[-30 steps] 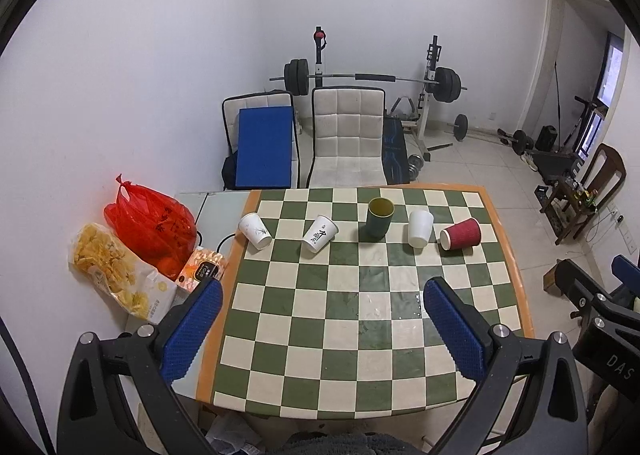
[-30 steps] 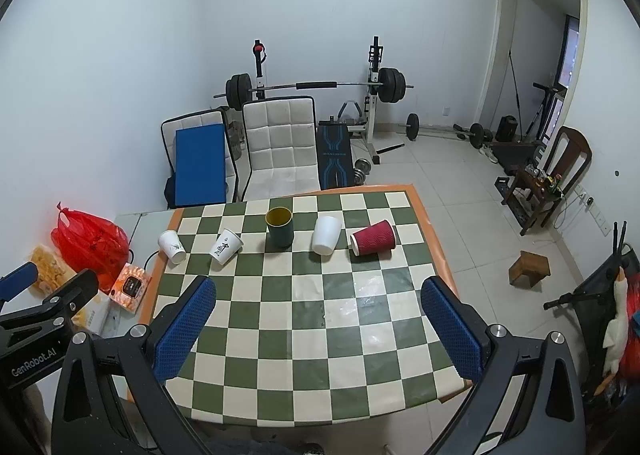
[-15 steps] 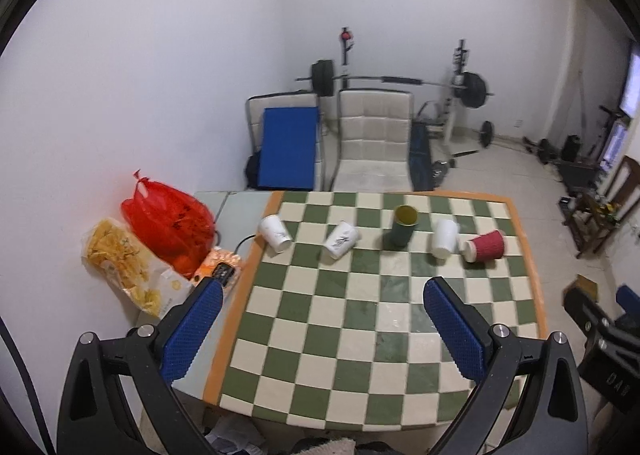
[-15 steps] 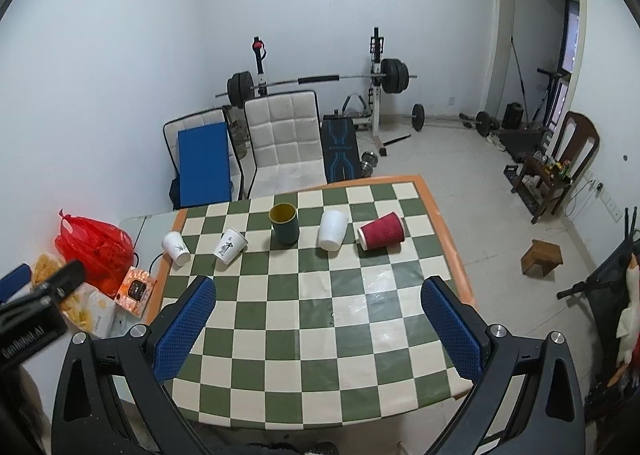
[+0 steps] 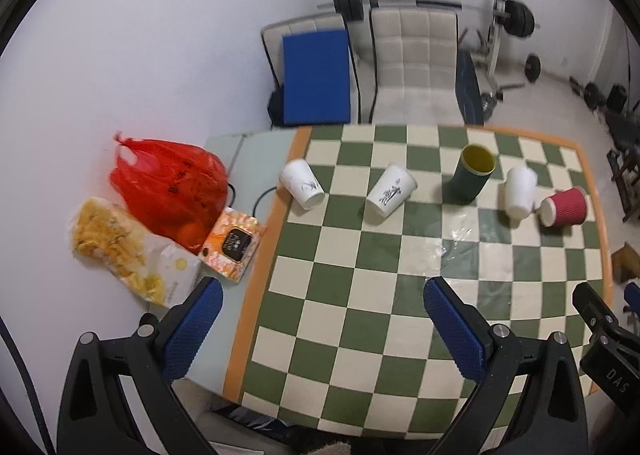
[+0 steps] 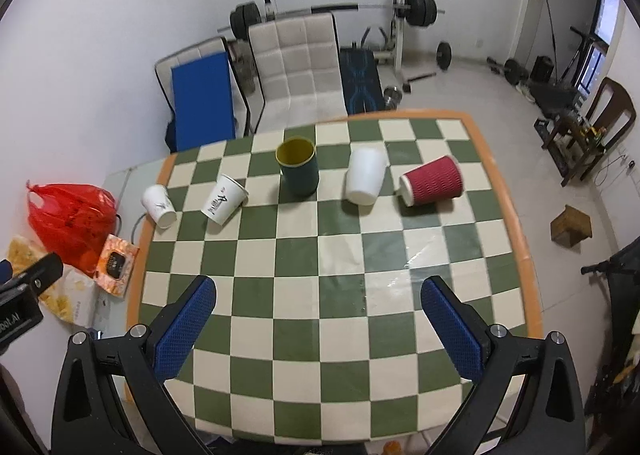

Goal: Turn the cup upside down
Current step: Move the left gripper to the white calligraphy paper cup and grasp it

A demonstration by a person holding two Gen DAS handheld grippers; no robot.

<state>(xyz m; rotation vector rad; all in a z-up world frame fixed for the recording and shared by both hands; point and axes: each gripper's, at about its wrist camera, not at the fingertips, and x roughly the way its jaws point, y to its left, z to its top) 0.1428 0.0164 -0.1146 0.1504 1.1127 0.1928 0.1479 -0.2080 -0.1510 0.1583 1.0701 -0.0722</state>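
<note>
Several cups stand in a row at the far side of the checkered table (image 5: pixel 400 335) (image 6: pixel 320 335). A green cup (image 5: pixel 472 173) (image 6: pixel 298 167) stands upright with its mouth up. Two white printed cups (image 5: pixel 302 183) (image 5: pixel 391 191) (image 6: pixel 159 205) (image 6: pixel 223 199), a plain white cup (image 5: pixel 519 191) (image 6: pixel 365 179) and a red ribbed cup (image 5: pixel 564 206) (image 6: pixel 432 179) lie tilted or on their sides. My left gripper (image 5: pixel 320 319) and right gripper (image 6: pixel 320 315) are open and empty above the near part of the table.
A red plastic bag (image 5: pixel 168 183) (image 6: pixel 68 215), a snack bag (image 5: pixel 120 247) and an orange packet (image 5: pixel 232 247) lie on the side surface left of the table. Chairs (image 5: pixel 416 55) and a barbell rack stand behind. A small wooden stool (image 6: pixel 570 229) is on the floor at right.
Both grippers have moved closer to and lower over the table; the left view has shifted left toward the bags. No cup has moved.
</note>
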